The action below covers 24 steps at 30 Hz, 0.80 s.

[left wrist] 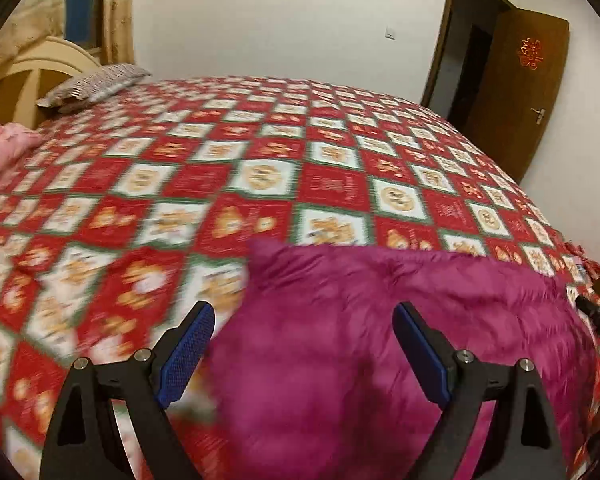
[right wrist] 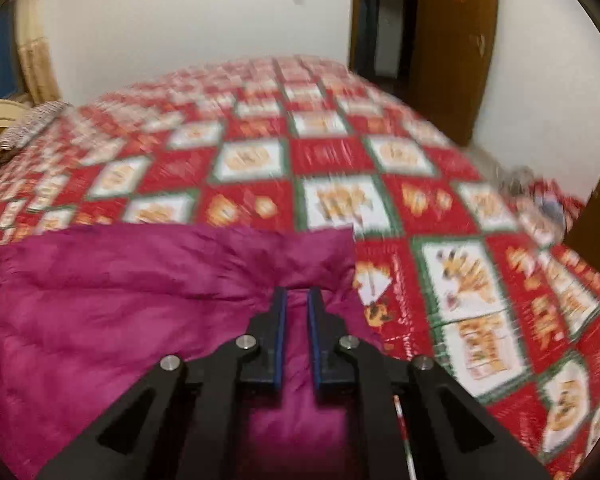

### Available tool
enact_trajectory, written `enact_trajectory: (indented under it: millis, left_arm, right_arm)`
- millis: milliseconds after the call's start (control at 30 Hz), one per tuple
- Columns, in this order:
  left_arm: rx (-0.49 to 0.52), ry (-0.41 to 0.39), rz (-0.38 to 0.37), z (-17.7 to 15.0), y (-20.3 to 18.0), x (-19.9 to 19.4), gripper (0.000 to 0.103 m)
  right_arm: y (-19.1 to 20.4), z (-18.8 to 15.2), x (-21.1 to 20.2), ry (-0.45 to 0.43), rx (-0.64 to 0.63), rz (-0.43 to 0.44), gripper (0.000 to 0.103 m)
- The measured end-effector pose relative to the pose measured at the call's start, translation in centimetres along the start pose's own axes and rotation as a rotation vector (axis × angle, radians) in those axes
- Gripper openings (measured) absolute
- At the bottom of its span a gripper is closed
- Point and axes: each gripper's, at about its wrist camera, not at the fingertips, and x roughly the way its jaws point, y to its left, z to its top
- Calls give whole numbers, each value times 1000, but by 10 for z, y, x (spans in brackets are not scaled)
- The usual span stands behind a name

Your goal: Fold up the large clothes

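A magenta padded garment (left wrist: 380, 340) lies folded on the bed near its front edge, its far edge straight across the patterned cover. In the left wrist view my left gripper (left wrist: 304, 312) hovers open over the garment's left corner, its blue pads (left wrist: 188, 352) wide apart and touching nothing. In the right wrist view the garment (right wrist: 120, 300) fills the lower left. My right gripper (right wrist: 296, 292) is shut on a bunched fold near its right corner, with magenta cloth showing in the narrow slit between the pads.
The red, white and green patchwork bedspread (left wrist: 220, 168) covers the whole bed (right wrist: 340, 152). A striped pillow (left wrist: 96, 84) and a pink blanket (left wrist: 0, 148) lie at the far left by the headboard (left wrist: 40, 68). A brown door (left wrist: 520, 92) stands open at the right.
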Motion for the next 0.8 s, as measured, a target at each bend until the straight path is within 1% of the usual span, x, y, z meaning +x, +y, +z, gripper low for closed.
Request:
enact_trajectory:
  millis: [33, 100, 167, 233, 367, 433, 467, 533, 600, 667, 700, 767, 800]
  left_arm:
    - [-7, -3, 3, -8, 6, -11, 91]
    - [-23, 11, -5, -21, 13, -20, 91]
    - [-53, 24, -10, -34, 18, -26, 91]
    - [-93, 29, -11, -46, 22, -30, 91]
    - [-170, 32, 0, -67, 29, -35, 91]
    - [-190, 36, -5, -76, 30, -33, 91]
    - [-195, 47, -10, -79, 31, -29, 91]
    - [-217, 83, -25, -86, 31, -19, 91]
    - [-266, 104, -68, -93, 33, -12, 91]
    - [-270, 71, -60, -95, 29, -13, 91]
    - [-267, 68, -72, -96, 26, -12, 91]
    - [-278, 73, -116, -94, 21, -10, 91]
    - [-286, 76, -165, -94, 17, -10, 91]
  right_arm:
    - [10, -1, -12, -15, -13, 22, 14]
    - [36, -6, -35, -47, -31, 92, 14]
    - [62, -10, -46, -56, -41, 149, 14]
    - [90, -17, -47, -50, -45, 207, 14]
    - [126, -33, -27, -17, -29, 246, 14]
    - [138, -44, -9, 23, -59, 213, 14]
    - [142, -53, 4, 52, -72, 193, 14]
    - [140, -59, 8, 41, -69, 193, 13]
    - [135, -59, 10, 47, -51, 211, 13]
    - [130, -59, 11, 48, -30, 235, 13]
    - [127, -59, 12, 49, -19, 248, 13]
    - [125, -59, 13, 49, -4, 264, 13]
    - [124, -60, 13, 49, 4, 273, 13]
